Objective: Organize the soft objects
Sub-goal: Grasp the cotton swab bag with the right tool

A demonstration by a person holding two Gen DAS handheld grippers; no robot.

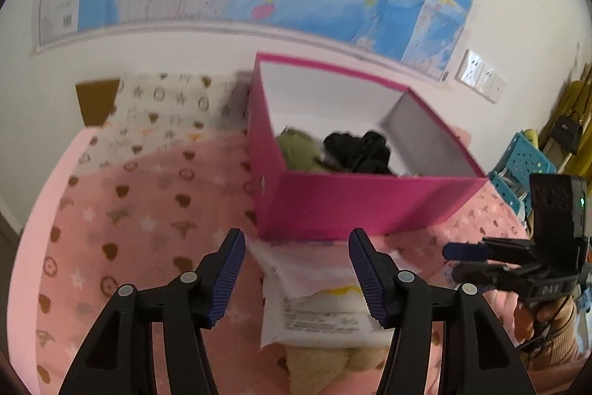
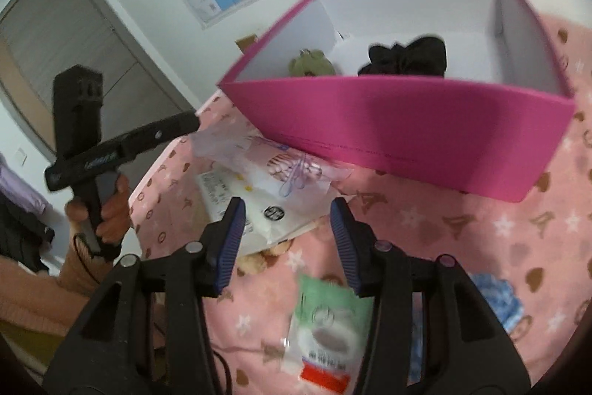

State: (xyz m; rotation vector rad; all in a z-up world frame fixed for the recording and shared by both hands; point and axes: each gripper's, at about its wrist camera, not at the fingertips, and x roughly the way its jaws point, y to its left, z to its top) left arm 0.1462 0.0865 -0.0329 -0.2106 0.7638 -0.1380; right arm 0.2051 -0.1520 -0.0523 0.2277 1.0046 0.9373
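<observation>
We have the pink box (image 1: 355, 206) on the bed (image 1: 140, 221) as our landmark, open at the top, with a green plush toy (image 1: 299, 147) and a bundle of black cloth (image 1: 360, 150) already lying inside against its near wall. The things left to sort lie just in front of that near wall: a white plastic packet (image 1: 318, 317), its far edge tucked against the foot of the box, resting on a cream plush toy (image 1: 333, 363). Further from the box, toward us, lie a green-and-white sachet (image 2: 325, 328) and a blue fluffy item (image 2: 499, 302).

Our left gripper (image 1: 298, 274) hangs over the white packet with its jaws apart and nothing pinched; the packet shows between them, untouched as far as we can see. Our right gripper (image 2: 286, 247) also has its jaws apart and empty, above the near edge of that packet and the sachet.

To do this pickup well, we judge that we should commit one gripper to one item. The packet is slick and floppy, so we would come down on a free edge, away from the box wall, and close on a fold rather than the flat face. We should keep the two grippers from crowding each other, lift clear of the box rim before moving over it, and watch that the plush beneath does not drag along.
</observation>
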